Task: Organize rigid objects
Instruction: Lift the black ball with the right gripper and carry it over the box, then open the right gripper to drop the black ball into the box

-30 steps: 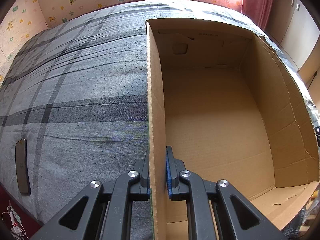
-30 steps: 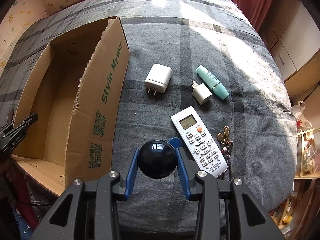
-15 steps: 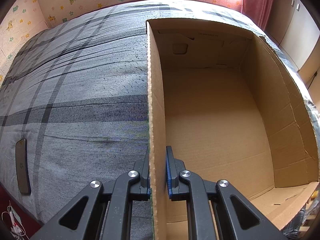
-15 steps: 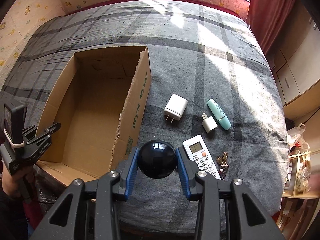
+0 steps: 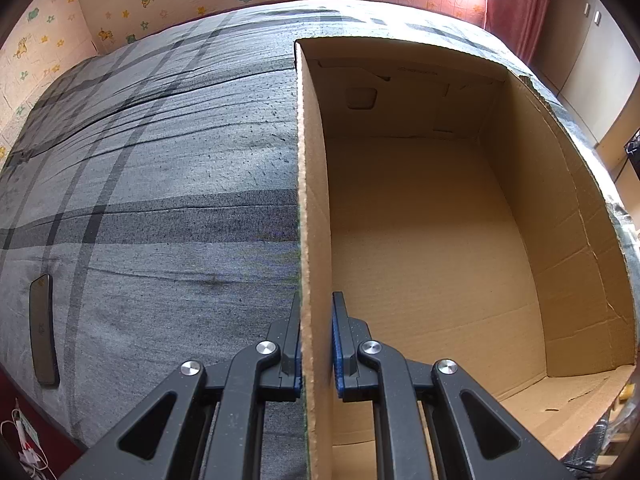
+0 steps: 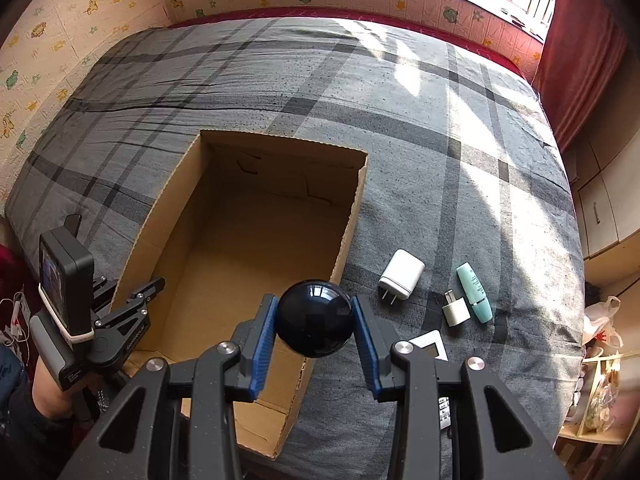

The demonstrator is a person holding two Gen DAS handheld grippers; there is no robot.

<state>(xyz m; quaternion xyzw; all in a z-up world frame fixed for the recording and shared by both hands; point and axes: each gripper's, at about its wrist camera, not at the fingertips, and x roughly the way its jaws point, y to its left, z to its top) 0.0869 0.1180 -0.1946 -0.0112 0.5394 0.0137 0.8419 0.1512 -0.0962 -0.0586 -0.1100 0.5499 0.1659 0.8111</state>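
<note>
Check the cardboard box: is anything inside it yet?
Empty. Both wrist views show only the bare floor of the cardboard box; the black ball is outside it, clamped in the right hand-held gripper.

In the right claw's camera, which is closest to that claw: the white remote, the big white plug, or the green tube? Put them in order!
1. White remote control, just right of the right claw.
2. Big white plug adapter, farther up-right.
3. Mint-green tube, farthest right.

one box (image 6: 256, 240), one black ball (image 6: 315, 318), two chargers (image 6: 401, 274), one tube (image 6: 474, 292), one remote (image 6: 430, 344)
</note>
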